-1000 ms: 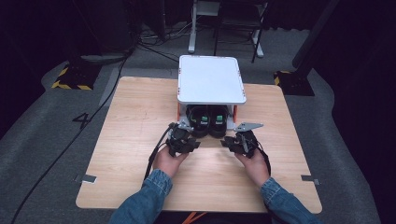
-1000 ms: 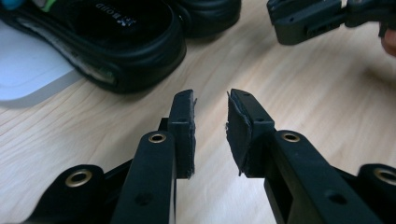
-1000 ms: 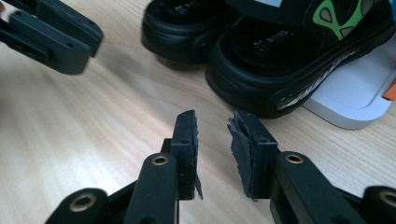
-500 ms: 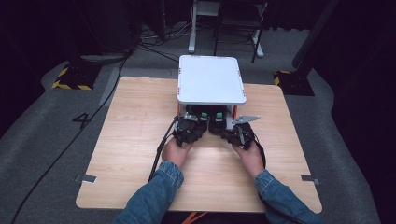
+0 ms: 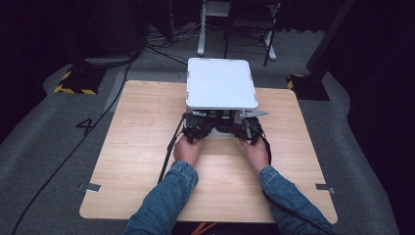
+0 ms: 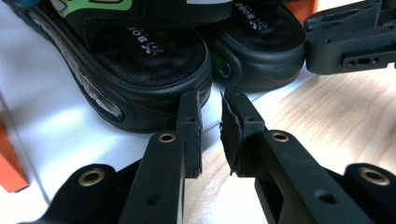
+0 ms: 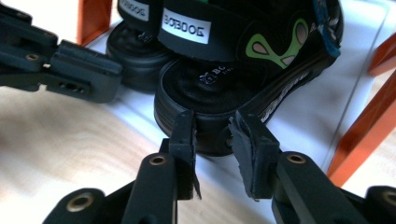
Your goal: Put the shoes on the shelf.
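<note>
Both grippers are nosing at the sandals' heels under the white shelf (image 5: 221, 83): left gripper (image 6: 211, 128) nearly closed, empty, its sandal (image 6: 140, 56) dead ahead (toes pointing away); right gripper (image 7: 212, 140) likewise, jaws just widening, straddling its sandal's (image 7: 219, 88) heel.

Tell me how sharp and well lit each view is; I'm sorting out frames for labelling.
High view: table evenly lit, surroundings very dark, the white shelf bright but not blown out. Left gripper view: sandals fairly sharp, claw bases soft, the white board under them glaring. Right gripper view: label on the sandal readable, near jaws blurred, wood washed out at left.
</note>
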`<state>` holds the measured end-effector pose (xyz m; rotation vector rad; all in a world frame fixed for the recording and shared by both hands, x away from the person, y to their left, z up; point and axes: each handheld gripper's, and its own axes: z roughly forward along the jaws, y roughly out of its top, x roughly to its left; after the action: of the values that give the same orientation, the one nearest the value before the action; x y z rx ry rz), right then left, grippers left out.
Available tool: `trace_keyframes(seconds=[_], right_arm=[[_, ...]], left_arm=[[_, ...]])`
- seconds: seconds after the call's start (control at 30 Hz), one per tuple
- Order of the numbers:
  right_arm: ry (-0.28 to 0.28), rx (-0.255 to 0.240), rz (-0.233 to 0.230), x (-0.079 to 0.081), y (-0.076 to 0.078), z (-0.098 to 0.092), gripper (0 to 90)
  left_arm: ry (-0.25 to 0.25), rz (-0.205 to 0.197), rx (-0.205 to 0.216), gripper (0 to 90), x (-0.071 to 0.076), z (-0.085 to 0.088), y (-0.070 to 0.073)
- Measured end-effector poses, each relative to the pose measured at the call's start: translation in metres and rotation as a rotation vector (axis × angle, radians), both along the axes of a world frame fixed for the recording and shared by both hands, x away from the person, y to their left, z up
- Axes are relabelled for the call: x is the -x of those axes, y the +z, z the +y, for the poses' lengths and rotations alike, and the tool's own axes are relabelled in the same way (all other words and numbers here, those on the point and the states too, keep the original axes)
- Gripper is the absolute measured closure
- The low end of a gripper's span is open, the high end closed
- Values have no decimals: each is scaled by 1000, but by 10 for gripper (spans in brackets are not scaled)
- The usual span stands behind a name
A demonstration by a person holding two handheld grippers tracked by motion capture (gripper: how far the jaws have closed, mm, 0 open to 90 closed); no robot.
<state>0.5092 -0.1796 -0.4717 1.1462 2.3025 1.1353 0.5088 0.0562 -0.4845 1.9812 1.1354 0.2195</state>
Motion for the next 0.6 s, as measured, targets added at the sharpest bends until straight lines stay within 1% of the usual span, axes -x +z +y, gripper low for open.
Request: trace_keyframes(seconds=[0.03,0.07,0.17,0.23,0.3,0.33,0.37,0.4,0.43,0.47,0.5,0.53,0.57,0.6], right_arm=[[-10,-1,-12,-1,0,2,699],[-21,-3,-36,-1,-2,3,697],[-46,9,-79,-3,-6,5,676],[-54,2,-82,-4,-7,6,674],[-66,4,-91,-4,-7,6,634],[-66,4,-91,-4,-7,6,634],[-48,-52,-81,-2,-6,2,609],[-47,-58,-83,-1,-6,0,602],[-31,-80,-75,2,-5,-4,587],[-17,-90,-63,4,-5,-7,586],[-9,-83,-61,8,-5,-11,586],[-9,-83,-61,8,-5,-11,586],[1,-69,-54,12,-4,-13,586],[19,-48,-47,17,-2,-17,584]], left_arm=[[4,-3,-1,773,-1,0,0],[9,0,-5,773,-1,0,0],[20,-6,-9,760,-4,-2,0],[15,-6,-2,745,-5,-1,1],[12,0,-1,702,-4,-2,1],[12,0,-1,674,-4,-2,1],[-9,5,-9,655,-1,-1,0],[9,19,-8,648,4,-1,1],[-9,33,11,640,9,0,0],[-20,28,2,638,13,2,1],[-24,33,1,636,17,5,1],[-24,33,1,630,17,5,1],[-33,36,4,630,23,9,3],[-39,39,7,627,26,11,4]])
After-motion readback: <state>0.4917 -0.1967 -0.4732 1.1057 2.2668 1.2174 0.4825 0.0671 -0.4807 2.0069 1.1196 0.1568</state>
